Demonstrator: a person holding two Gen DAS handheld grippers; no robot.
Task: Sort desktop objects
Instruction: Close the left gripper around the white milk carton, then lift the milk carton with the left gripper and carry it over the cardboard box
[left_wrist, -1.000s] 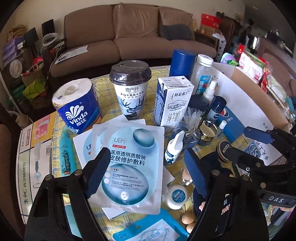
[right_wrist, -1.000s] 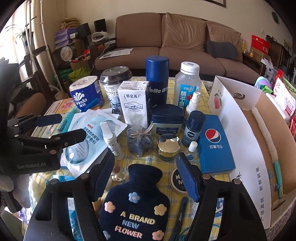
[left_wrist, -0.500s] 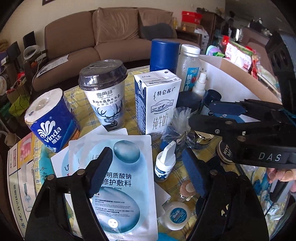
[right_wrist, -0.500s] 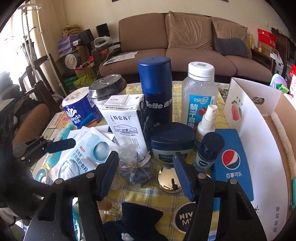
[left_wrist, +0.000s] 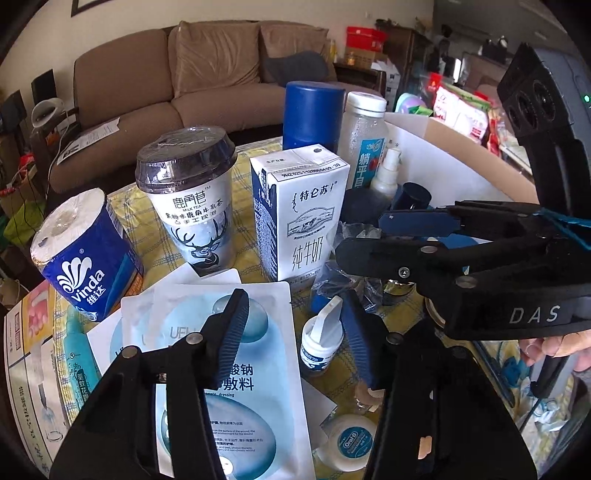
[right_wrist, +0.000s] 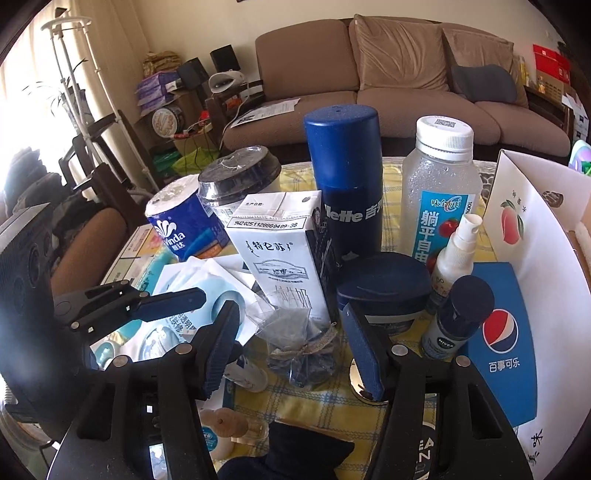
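Landmark: the milk carton, white and blue with Chinese print, stands upright mid-tabletop.
Labels: left of the carton, a "MILK TEA" deer cup, then a "vinda" tissue roll; behind the carton a blue Gillette can and a clear bottle; right of it a Nivea bottle and a Pepsi box; in front, "UEH" mask sachets and an Oral-B floss case.
Left gripper: jaws closing, apart, over the sachets, a small white dropper bottle just inside the right one; not pressed.
Right gripper: jaws closing, apart, a clear tied pouch between them, in front of the carton; no pressing seen.
Change: both cameras sit closer to the carton than a second ago; both jaw pairs are narrower.
Surface: yellow checked cloth on the tabletop.
Room: brown sofa behind the carton; open cardboard box to its right.
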